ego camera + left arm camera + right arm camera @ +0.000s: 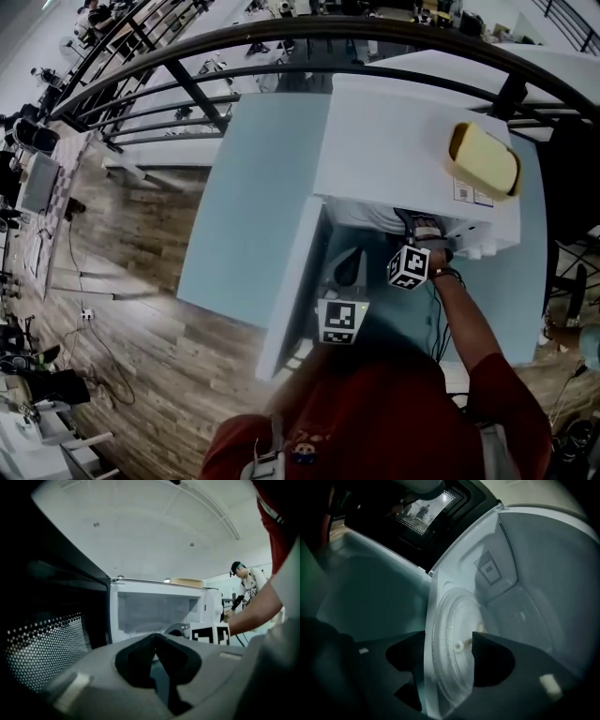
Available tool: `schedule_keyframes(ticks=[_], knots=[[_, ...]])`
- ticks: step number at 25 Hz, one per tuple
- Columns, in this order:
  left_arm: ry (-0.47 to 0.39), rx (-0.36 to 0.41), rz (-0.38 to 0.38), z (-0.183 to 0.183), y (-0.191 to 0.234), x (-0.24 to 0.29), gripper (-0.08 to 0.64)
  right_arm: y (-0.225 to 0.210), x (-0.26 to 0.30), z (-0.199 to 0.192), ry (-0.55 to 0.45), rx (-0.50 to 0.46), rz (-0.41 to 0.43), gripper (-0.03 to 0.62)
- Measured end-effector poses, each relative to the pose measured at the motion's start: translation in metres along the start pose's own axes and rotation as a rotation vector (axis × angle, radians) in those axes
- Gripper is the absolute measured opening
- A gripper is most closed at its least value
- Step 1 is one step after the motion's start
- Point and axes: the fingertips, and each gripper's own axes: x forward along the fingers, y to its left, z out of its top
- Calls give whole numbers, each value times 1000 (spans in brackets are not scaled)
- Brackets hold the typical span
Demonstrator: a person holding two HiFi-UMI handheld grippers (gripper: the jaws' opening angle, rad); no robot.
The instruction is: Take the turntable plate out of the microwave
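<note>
Right gripper view looks into the open microwave (534, 564): the right gripper (449, 638) holds its jaws spread either side of the near rim of the glass turntable plate (454, 616), which lies on the cavity floor, unclamped. The left gripper (154, 641), jaws pressed together and empty, sits beside the open door (42, 648)

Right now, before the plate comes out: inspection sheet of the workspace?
Surface: pale blue table carrying the white microwave, door open.
Job's things: glass turntable plate lying inside the cavity.
Clutter: yellow block on the microwave's top.
Grippers: left tool shut, empty, by the door; right tool open, jaws either side of the plate's rim.
Cables: cable trailing on the wood floor.
Surroundings: dark railing; another person beyond.
</note>
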Motion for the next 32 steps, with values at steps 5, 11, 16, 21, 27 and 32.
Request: schedule_keyframes(ticks=[5,11,16,21,27,32], knots=[[2,-12,-5,-4,-2,0,-2,3,0,-2,13,-12,-4,301],[-8,-16,4,-2,1,-5,-2,6,-10,5,19,-36,13,249],[-4,-17,8,-2,3,-6,-3,6,-15,7,22,-46,7,231],[-10,-26,20,-3,8,-6,-3,7,-27,11,-10,8,7,136],[-17,-32,19,0,7,-7,-3,8,-37,15,-11,6,-25,61],[-17,-25,20,0,6,-11,-3,9,-42,15,-6,-24,-63,40]])
